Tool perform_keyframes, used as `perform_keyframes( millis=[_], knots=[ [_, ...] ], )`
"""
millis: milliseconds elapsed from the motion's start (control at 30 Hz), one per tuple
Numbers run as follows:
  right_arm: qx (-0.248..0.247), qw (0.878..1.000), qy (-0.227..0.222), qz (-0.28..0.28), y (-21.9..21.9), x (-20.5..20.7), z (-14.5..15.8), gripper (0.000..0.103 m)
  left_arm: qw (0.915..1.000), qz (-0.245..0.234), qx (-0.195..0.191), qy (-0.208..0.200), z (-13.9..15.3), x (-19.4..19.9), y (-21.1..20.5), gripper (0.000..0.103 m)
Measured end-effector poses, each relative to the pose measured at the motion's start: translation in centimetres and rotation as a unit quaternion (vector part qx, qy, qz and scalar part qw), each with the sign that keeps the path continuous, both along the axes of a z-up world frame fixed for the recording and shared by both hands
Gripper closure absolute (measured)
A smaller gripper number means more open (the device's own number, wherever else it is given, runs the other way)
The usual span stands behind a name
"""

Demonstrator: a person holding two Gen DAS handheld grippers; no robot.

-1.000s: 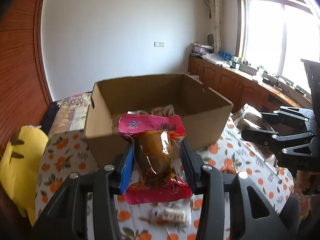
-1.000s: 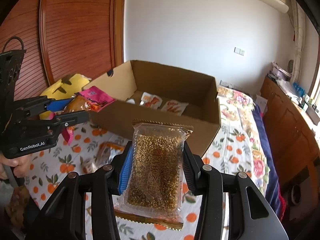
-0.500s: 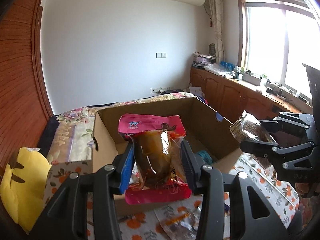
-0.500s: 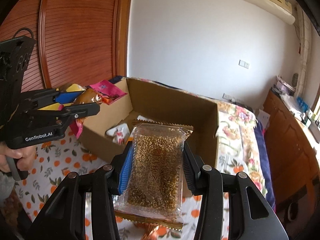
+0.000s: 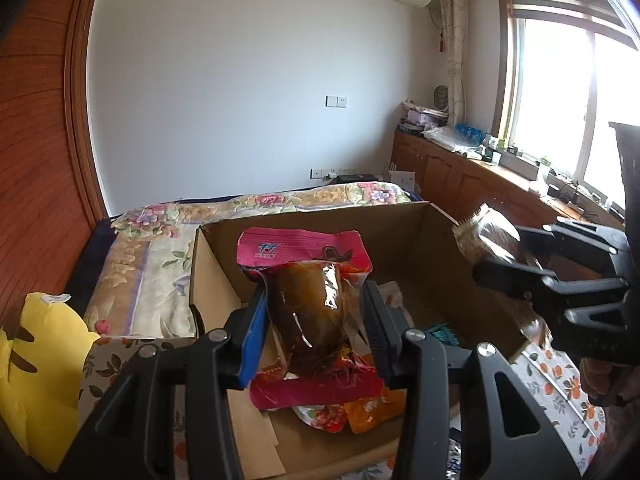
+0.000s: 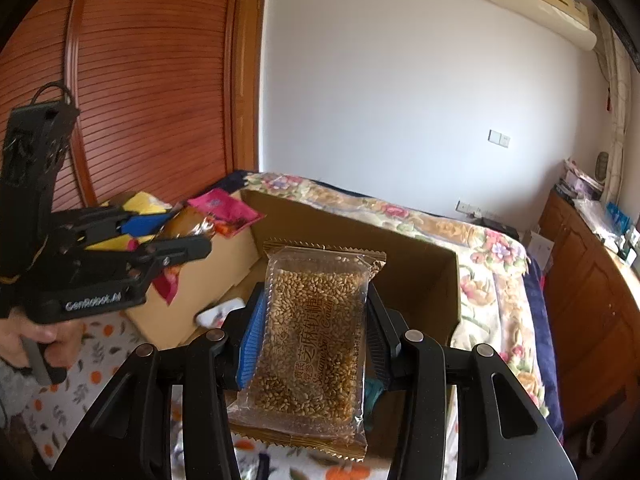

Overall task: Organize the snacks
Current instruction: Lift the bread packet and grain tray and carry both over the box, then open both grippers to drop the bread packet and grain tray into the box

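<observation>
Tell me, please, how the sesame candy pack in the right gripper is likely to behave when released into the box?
The sesame candy pack stands flat and unbent above the right gripper, so it is probably stiff. Its glossy film looks slippery. It should drop flat into the cardboard box rather than roll.

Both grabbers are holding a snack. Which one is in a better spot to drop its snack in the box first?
Probably the left. Its pink packet hangs over the cardboard box, with snacks below. The right gripper's sesame candy sits at the box's near edge.

Both tools advanced from short of the cardboard box (image 5: pixel 404 236) to over its opening; pink packet (image 5: pixel 310 308) and sesame packet (image 6: pixel 316 336) carried along.
</observation>
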State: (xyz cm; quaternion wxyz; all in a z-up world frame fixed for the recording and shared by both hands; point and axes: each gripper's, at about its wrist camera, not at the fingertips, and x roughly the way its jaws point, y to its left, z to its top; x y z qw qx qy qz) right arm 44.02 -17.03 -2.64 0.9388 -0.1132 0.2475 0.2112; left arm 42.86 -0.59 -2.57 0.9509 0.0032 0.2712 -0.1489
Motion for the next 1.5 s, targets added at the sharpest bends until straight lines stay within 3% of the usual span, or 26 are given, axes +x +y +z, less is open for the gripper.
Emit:
perform_keyframes(
  millis=[400,767,867,1000,1133,1500],
  knots=[
    [-0.029,0.999,0.036,-0.013,1.0,3.8,-4.4,0.058,0.9995,-0.005,0.009,0.029,-2.5,1.6,-0.5,0.058],
    [-0.036,0.998,0.047,-0.019,1.2,3.4,-4.6,0.055,0.9993,-0.008,0.021,0.031,-2.7,0.8,-1.0,0.053],
    [-0.041,0.998,0.050,-0.021,1.3,3.4,-4.9,0.054,0.9995,-0.002,0.027,0.014,-2.2,0.4,-1.0,0.047],
    [-0.043,0.997,0.056,-0.022,1.2,3.1,-5.2,0.050,0.9996,0.000,0.029,0.008,-1.7,0.0,-1.0,0.046],
    [-0.038,0.998,0.049,-0.029,0.7,2.5,-4.7,0.035,0.9996,0.004,0.029,0.005,-1.5,-0.8,-0.6,0.046],
    [0.009,0.999,0.036,-0.034,-2.4,-3.3,-1.6,0.034,0.9993,0.006,0.034,-0.014,-0.3,-6.3,0.0,0.045]
  ],
)
